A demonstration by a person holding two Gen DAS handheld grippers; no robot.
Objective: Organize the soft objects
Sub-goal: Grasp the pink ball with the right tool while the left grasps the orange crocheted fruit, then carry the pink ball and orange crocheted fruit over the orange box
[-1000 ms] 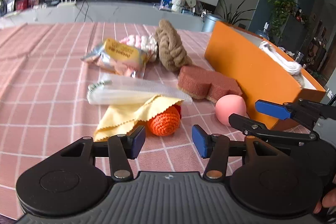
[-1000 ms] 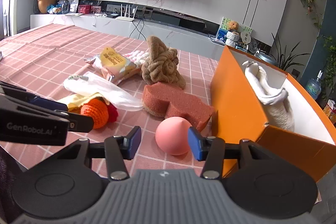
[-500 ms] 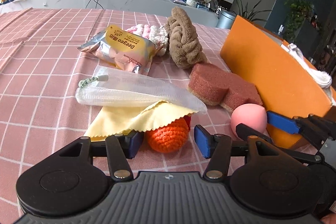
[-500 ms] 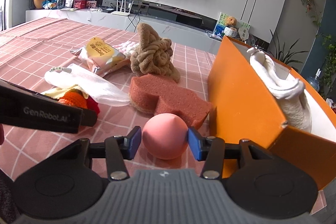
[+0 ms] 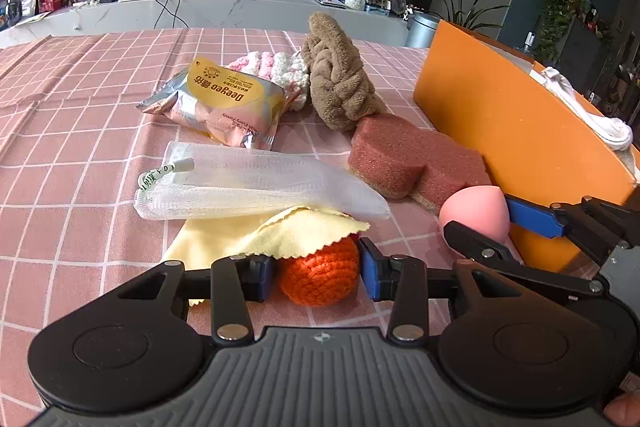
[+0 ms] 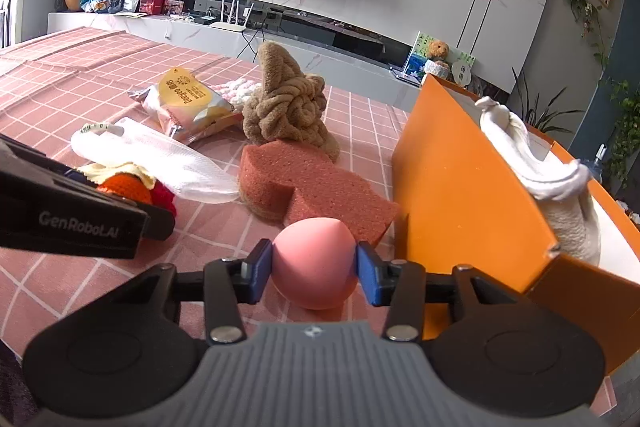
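left wrist view: left gripper (image 5: 318, 273) has just been closing, blue pads now against both sides of the round orange crocheted ball (image 5: 320, 277), which sits on the pink checked tablecloth (image 5: 72, 155). knit texture is clear, and a pale yellow zigzag-edged cloth (image 5: 256, 235) drapes over the ball's top. a bit of red yarn shows at its far side in the right wrist view. white mesh drawstring bag (image 5: 248, 187) lies just behind the cloth, overlapping it. behind that sit a yellow and silver snack packet (image 5: 220, 103), a pink and white chunky knit piece (image 5: 276, 67) and a brown knotted plush towel (image 5: 340, 83).

right wrist view: right gripper (image 6: 314, 269) is narrowed on the smooth pink egg-shaped makeup sponge (image 6: 314, 263), pads touching each side, sponge resting on the tablecloth. reddish-brown notched foam sponge (image 6: 312, 183) lies just behind it. orange open cardboard box (image 6: 460, 187) stands just to the right, with a white rolled towel (image 6: 532, 163) draped over its wall and a cream fleecy item below it inside.
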